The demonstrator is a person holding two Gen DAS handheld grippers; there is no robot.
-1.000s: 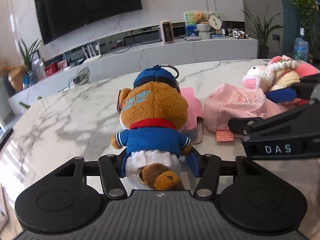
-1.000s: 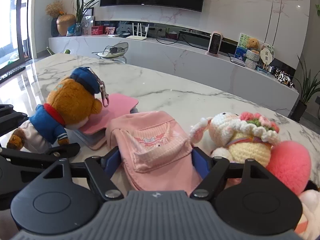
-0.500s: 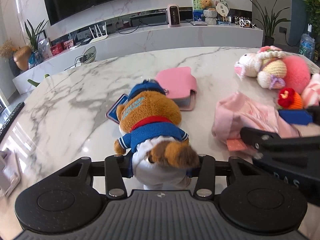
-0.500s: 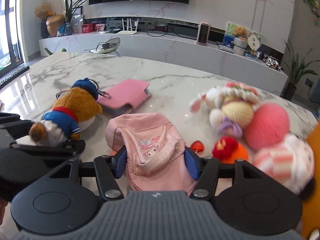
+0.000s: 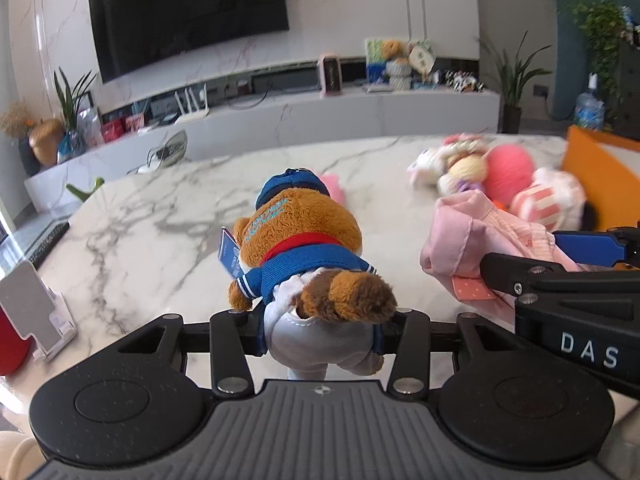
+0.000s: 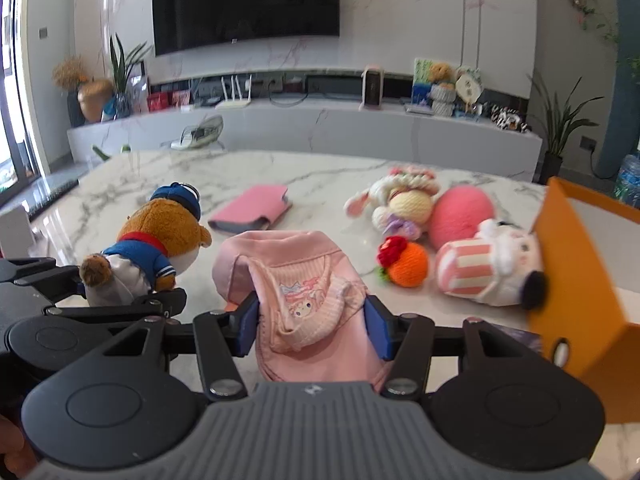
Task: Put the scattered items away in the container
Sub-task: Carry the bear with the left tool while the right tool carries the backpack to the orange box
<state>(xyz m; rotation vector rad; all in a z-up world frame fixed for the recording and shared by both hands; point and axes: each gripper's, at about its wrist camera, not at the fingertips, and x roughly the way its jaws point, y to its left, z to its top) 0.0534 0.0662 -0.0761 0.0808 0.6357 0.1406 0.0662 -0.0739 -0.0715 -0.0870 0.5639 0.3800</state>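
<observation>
left claw (image 5: pixel 320 332) grips teddy bear (image 5: pixel 304 240); right claw (image 6: pixel 312 320) grips pink cap (image 6: pixel 304 300).

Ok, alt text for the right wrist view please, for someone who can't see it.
The right gripper has its jaws shut on a pink fabric cap with a cartoon print, above a white marble table. To its left, the left gripper holds a brown plush bear in a blue sailor outfit; an open orange box stands at right beside several plush toys.
</observation>
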